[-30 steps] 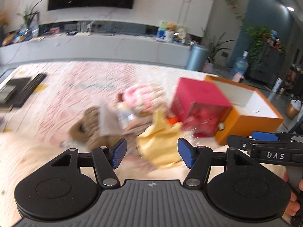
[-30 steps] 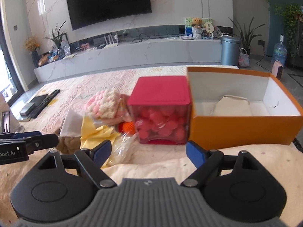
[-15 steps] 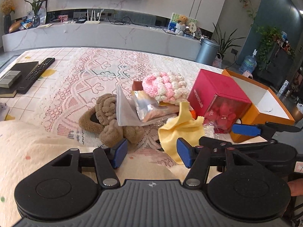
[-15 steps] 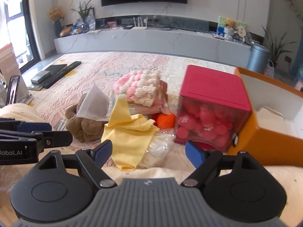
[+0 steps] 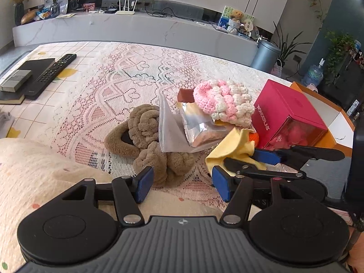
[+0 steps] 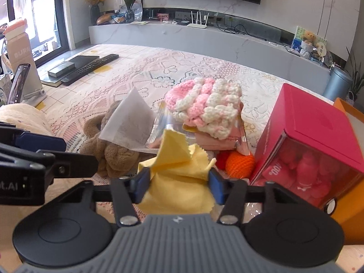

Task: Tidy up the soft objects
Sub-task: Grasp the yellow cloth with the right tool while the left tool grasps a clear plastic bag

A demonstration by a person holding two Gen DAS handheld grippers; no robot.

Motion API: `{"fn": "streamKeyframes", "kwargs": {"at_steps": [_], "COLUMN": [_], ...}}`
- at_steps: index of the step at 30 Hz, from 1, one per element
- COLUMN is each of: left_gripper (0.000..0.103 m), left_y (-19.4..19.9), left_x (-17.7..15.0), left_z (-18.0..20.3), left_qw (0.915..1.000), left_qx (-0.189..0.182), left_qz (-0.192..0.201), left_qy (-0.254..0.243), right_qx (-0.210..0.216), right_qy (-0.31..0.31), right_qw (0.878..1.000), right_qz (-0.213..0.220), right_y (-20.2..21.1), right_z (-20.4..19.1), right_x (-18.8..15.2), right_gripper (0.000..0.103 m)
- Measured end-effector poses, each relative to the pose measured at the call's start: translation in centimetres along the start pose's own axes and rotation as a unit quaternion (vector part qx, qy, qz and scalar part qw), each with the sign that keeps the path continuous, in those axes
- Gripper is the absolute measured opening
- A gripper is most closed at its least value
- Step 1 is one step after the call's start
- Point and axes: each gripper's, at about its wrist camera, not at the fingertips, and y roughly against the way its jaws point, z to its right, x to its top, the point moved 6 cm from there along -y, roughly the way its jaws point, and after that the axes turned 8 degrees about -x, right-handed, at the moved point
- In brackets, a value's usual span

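Note:
A pile of soft things lies on the lace tablecloth (image 5: 95, 95): a brown plush headband (image 5: 147, 136), a pink-and-white crochet piece (image 5: 225, 102), a yellow cloth (image 6: 179, 179), an orange crochet ball (image 6: 241, 162) and clear plastic bags (image 5: 182, 127). My left gripper (image 5: 180, 183) is open and empty, just in front of the brown headband. My right gripper (image 6: 179, 183) is open, its fingers on either side of the yellow cloth, which lies between them.
A red box (image 6: 311, 145) with a clear window stands right of the pile, against an open orange box (image 5: 327, 113). A remote control (image 5: 51, 75), a black book and a grey case lie at the table's far left. A cream cushion (image 5: 34, 168) lies near left.
Both grippers have moved forward and left toward the pile. The right gripper has narrowed and now straddles the yellow cloth. The left gripper now faces the brown headband.

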Motion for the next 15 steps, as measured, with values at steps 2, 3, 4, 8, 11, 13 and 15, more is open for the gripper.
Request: {"fn": "streamKeyframes", "kwargs": {"at_steps": [2, 3, 4, 8, 11, 13, 15], "left_gripper": [0.070, 0.070, 0.071, 0.074, 0.074, 0.074, 0.073], "left_y": [-0.2, -0.3, -0.4, -1.2, -2.4, -3.5, -4.3], "left_x": [0.3, 0.5, 0.8, 2.1, 3.0, 3.3, 3.7], "left_z": [0.1, 0.1, 0.0, -0.4, -0.7, -0.9, -1.1], "left_qw": [1.0000, 1.0000, 0.9999, 0.9994, 0.9993, 0.9989, 0.9990], "left_qx": [-0.003, -0.004, -0.003, 0.014, 0.024, 0.039, 0.038], "left_qz": [0.003, 0.006, 0.010, 0.028, 0.029, 0.023, 0.022], "left_qy": [0.002, 0.003, 0.005, 0.010, 0.007, 0.007, 0.012], "right_qx": [-0.007, -0.003, 0.001, -0.006, -0.010, -0.014, -0.006], "right_qy": [0.000, -0.008, -0.016, -0.051, -0.063, -0.066, -0.074], "right_qw": [1.000, 1.000, 1.000, 0.998, 0.997, 0.997, 0.997], "right_qz": [0.005, 0.009, 0.012, 0.042, 0.038, 0.027, 0.019], "right_y": [0.0, 0.2, 0.4, 1.6, 1.3, 0.5, -0.1], "right_z": [0.2, 0.5, 0.7, 2.0, 2.4, 2.5, 2.7], "right_x": [0.2, 0.3, 0.5, 1.7, 2.5, 2.4, 2.2], "right_gripper": [0.015, 0.006, 0.006, 0.005, 0.005, 0.005, 0.005]}}
